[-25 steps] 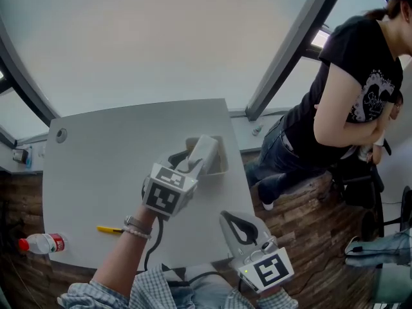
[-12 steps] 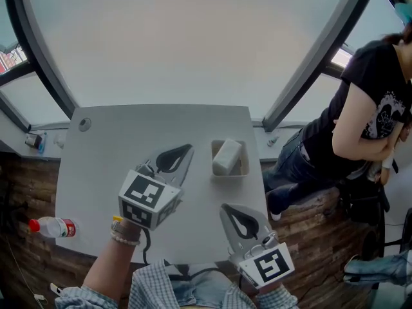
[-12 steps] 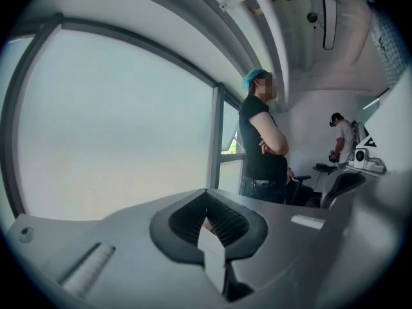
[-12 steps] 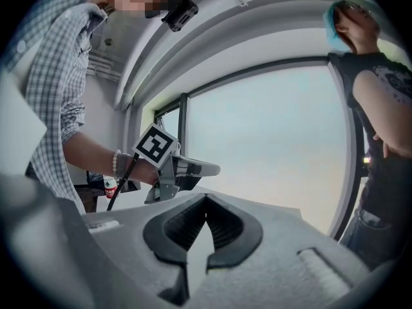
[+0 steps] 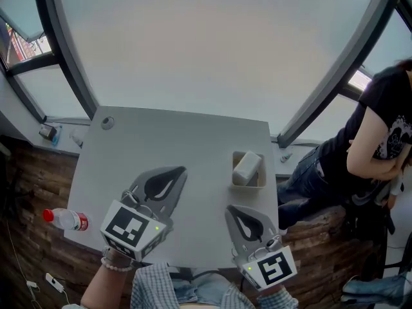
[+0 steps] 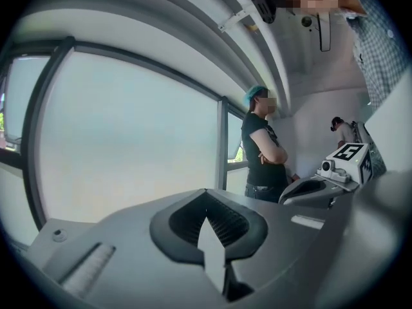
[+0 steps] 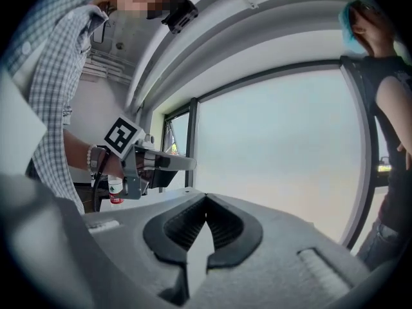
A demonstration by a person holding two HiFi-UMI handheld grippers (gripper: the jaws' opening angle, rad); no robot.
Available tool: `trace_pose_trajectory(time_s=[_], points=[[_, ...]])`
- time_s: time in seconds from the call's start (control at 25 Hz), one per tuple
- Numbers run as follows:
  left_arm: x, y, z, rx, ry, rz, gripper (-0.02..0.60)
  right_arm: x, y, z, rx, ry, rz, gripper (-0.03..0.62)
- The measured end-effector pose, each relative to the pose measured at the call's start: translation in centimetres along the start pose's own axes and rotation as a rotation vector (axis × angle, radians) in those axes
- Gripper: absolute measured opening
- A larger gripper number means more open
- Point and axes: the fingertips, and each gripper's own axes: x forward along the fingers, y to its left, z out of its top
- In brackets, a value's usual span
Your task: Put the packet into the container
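Note:
A pale packet (image 5: 246, 167) lies tilted inside the small beige container (image 5: 261, 181) near the right edge of the grey table (image 5: 174, 140). My left gripper (image 5: 182, 170) hovers over the table's front left, well to the left of the container; its jaws are shut with nothing in them (image 6: 206, 193). My right gripper (image 5: 230, 209) hangs by the front edge, just below the container, its jaw tips also touching and empty (image 7: 206, 197). Each gripper shows in the other's view: the right gripper (image 6: 315, 187) and the left gripper (image 7: 161, 163).
A water bottle (image 5: 64, 219) with a red cap lies off the table's left side. A person in a black shirt (image 5: 380, 134) stands to the right of the table. A small round fitting (image 5: 107, 122) sits in the table's far left corner. Window frames rise behind.
The left gripper let go of the packet in the container, drew back toward me and to the left, and shut its jaws. The right gripper shifted only a little.

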Motion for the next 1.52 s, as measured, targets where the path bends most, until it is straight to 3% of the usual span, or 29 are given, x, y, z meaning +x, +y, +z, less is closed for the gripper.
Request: trace_pose_trajectory(time_s=[0.56, 1.52], points=[[-6.2, 1.1, -1.7, -0.08, -0.014, 0.088, 0.003, 2.0, 1.8, 1.5, -0.028, -0.027, 0.054, -0.002], [-5.4, 0.2, -2.0, -0.09, -0.014, 0.063, 0.003, 1.7, 1.9, 1.2, -0.018, 0.003, 0.049, -0.002]])
